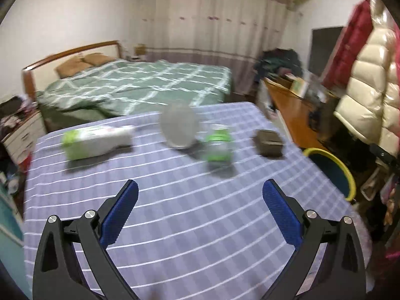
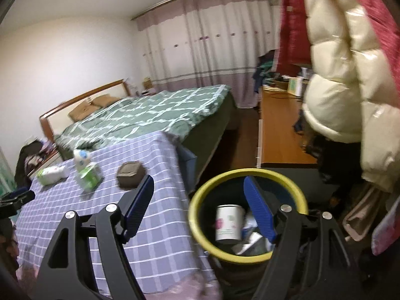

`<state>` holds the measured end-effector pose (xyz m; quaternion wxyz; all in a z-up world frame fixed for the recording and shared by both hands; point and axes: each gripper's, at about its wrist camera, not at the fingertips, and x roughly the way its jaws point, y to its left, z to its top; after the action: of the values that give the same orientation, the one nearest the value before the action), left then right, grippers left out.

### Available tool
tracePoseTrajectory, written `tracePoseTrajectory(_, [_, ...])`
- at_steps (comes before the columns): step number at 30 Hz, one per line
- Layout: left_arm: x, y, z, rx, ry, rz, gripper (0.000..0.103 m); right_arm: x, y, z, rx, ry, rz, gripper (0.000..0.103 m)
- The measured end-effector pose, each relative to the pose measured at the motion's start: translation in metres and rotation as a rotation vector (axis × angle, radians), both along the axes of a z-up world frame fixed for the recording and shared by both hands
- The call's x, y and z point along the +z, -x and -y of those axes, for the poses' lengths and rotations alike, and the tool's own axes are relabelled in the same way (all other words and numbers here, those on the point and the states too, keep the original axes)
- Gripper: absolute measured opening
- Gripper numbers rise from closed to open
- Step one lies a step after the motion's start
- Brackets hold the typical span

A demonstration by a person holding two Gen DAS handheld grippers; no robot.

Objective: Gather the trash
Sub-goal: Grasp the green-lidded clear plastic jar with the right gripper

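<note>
Both grippers, left gripper and right gripper, gape empty; next pick: green-labelled bottle, frame centre, for the bin.

The table cloth is light purple with white lines. The bin has a yellow rim. The bed cover is green with white crossed lines. A cream puffy coat is seen.
</note>
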<state>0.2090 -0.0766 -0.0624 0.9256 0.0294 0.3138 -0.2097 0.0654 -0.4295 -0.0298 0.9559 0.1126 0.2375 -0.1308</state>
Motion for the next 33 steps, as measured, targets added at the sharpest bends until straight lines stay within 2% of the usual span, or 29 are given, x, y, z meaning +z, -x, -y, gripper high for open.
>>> tracePoseTrajectory(4, [-0.008,-0.003,-0.043,0.09,-0.004,0.039,0.098,0.002,-0.024,-0.032,0.076,0.018,-0.027,0.07])
tracePoseTrajectory(7, [-0.016,-0.006,-0.064,0.137,0.04,0.033,0.098,0.005,-0.043,-0.056,0.128,0.026,-0.037,0.07])
tracePoseTrajectory(9, [-0.018,-0.008,-0.073,0.162,0.039,0.015,0.098,0.007,-0.058,-0.073,0.172,0.03,-0.044,0.07])
tracePoseTrajectory(11, [-0.014,-0.007,-0.085,0.202,0.037,0.045,0.098,0.008,-0.073,-0.089,0.216,0.026,-0.052,0.07])
tracePoseTrajectory(16, [-0.01,-0.006,-0.102,0.223,0.138,0.024,0.098,0.006,-0.12,-0.136,0.321,-0.003,-0.084,0.07])
tracePoseTrajectory(19, [-0.012,-0.007,-0.105,0.216,0.173,-0.002,0.098,0.0,-0.148,-0.166,0.353,0.02,-0.113,0.07])
tracePoseTrajectory(22, [-0.015,-0.007,-0.099,0.216,0.15,-0.006,0.098,-0.014,-0.183,-0.19,0.368,0.025,-0.176,0.07])
tracePoseTrajectory(26, [-0.016,-0.004,-0.091,0.213,0.112,0.01,0.098,-0.042,-0.222,-0.2,0.335,-0.043,-0.251,0.07])
tracePoseTrajectory(30, [-0.016,-0.002,-0.086,0.206,0.089,0.022,0.098,-0.065,-0.244,-0.207,0.317,-0.065,-0.315,0.07])
tracePoseTrajectory(33, [-0.016,-0.003,-0.082,0.202,0.082,0.018,0.098,-0.074,-0.253,-0.211,0.287,-0.036,-0.331,0.07])
